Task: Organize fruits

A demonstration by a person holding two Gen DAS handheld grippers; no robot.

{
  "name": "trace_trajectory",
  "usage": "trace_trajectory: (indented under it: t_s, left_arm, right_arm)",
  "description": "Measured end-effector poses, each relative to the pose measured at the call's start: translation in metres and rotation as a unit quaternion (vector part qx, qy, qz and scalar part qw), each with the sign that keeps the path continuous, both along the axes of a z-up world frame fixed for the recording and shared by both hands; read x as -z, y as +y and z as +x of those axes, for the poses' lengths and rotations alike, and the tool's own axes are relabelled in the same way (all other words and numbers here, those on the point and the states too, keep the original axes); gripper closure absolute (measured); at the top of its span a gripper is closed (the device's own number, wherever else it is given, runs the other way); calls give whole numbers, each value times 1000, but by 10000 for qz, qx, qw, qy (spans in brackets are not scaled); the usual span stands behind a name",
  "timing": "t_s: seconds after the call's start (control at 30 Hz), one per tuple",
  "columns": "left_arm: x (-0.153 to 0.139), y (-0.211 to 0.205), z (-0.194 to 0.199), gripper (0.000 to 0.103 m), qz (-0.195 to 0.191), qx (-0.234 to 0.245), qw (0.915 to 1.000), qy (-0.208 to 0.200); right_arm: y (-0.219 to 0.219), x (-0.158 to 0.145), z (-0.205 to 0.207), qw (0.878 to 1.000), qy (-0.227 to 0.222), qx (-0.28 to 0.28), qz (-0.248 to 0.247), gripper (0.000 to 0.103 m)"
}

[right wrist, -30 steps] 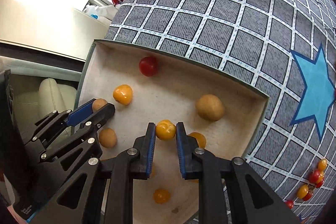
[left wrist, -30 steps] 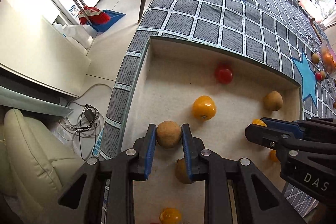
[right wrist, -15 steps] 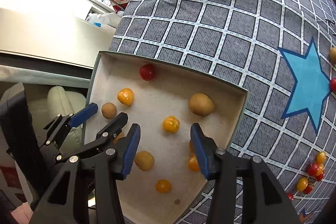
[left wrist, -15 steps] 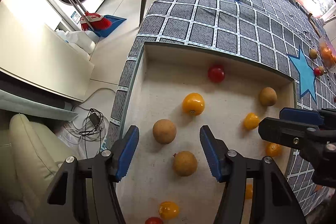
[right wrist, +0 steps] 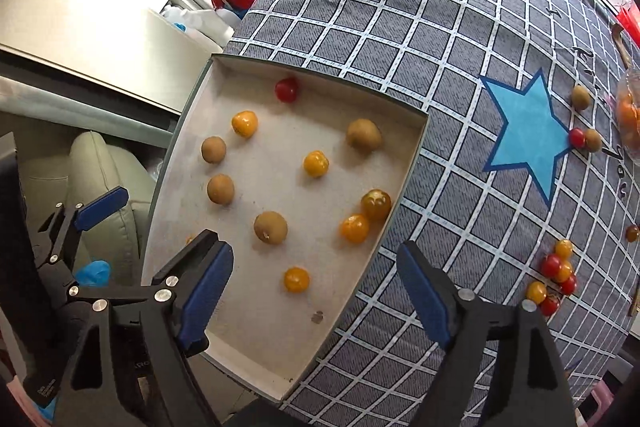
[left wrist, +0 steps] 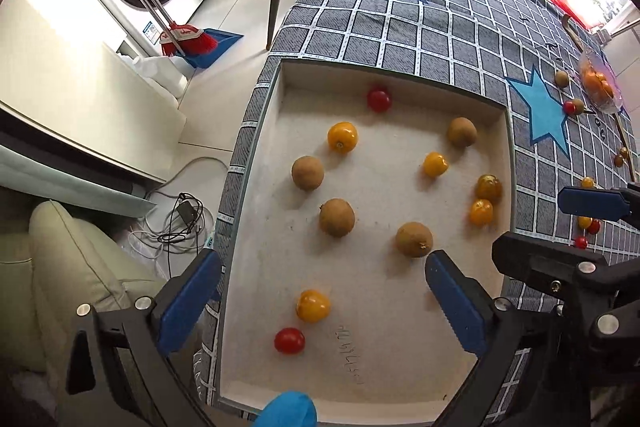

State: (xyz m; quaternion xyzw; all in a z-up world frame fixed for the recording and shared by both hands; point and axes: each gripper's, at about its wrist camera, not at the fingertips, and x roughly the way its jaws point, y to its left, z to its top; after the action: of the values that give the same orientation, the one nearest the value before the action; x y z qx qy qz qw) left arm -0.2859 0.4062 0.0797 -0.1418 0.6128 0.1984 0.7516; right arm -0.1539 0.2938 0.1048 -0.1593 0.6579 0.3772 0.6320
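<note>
Both claws, the left gripper and the right gripper, have just opened wide and hold nothing above the tray, where round fruits lie loose and may roll if bumped.

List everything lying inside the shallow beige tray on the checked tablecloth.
In the tray: four brown fruits, six yellow-orange tomatoes and two red tomatoes. The left claw hangs open above, covering part of its near corners.
</note>
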Motion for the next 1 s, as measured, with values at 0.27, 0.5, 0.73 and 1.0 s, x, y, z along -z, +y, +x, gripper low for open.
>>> trace_trajectory:
  t_s: [0.27, 0.5, 0.73, 1.0]
  left_arm:
    - [-16, -20, -7, 0, 166, 237, 9996, 68]
    - [-22, -28, -12, 0, 157, 362, 9991, 158]
    - [-27, -32, -17, 0, 183, 449, 9987, 180]
    - [-26, -39, -20, 0, 228, 565, 9979, 235]
  right_arm:
    - [-5, -18, -10, 9998, -140, 2, -144, 0]
    - [-11, -34, -14, 9994, -302, -23, -159, 0]
    - [-15, -37, -18, 9992, -352, -27, -188, 0]
    - [-17, -36, -24, 9990, -370, -24, -247, 0]
